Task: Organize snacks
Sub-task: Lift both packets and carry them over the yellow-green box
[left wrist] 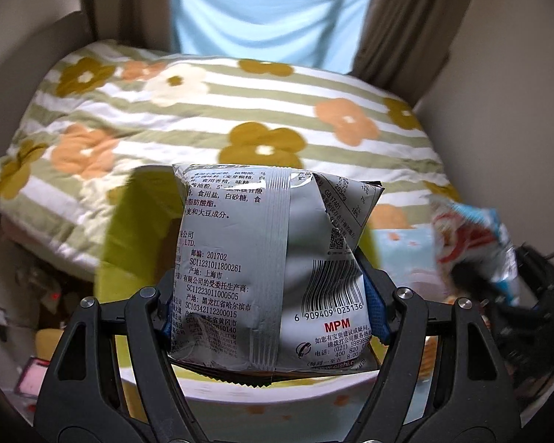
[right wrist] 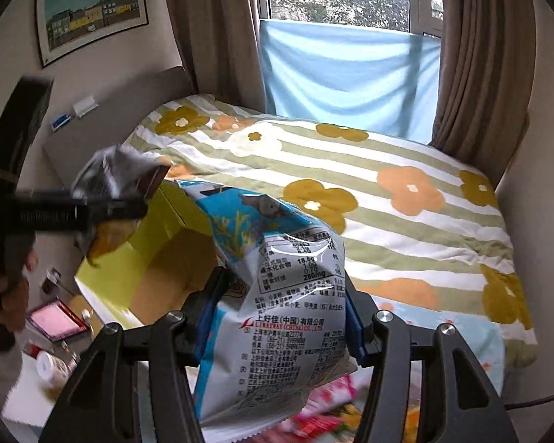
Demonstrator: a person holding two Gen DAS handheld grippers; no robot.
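Note:
My left gripper [left wrist: 273, 295] is shut on a silver snack bag [left wrist: 262, 258], which faces me with its printed back and barcode. Behind that bag stands an open yellow-green cardboard box [left wrist: 129, 229]. My right gripper [right wrist: 279, 317] is shut on a blue-and-white snack bag [right wrist: 277, 295], held above the bed's near edge. In the right wrist view the left gripper [right wrist: 92, 210] shows blurred at the left with the silver bag [right wrist: 118, 177], just over the open yellow box [right wrist: 158, 258]. In the left wrist view the right gripper's blue bag [left wrist: 469, 240] is blurred at the right.
A bed with a striped flower quilt [right wrist: 387, 192] fills the middle. Brown curtains [right wrist: 476, 74] and a light blue cloth [right wrist: 351, 81] hang at the window behind. A pink box [right wrist: 57, 321] and small bottles [right wrist: 50, 365] lie low at the left. More bright snack packets [right wrist: 336, 398] lie below the right gripper.

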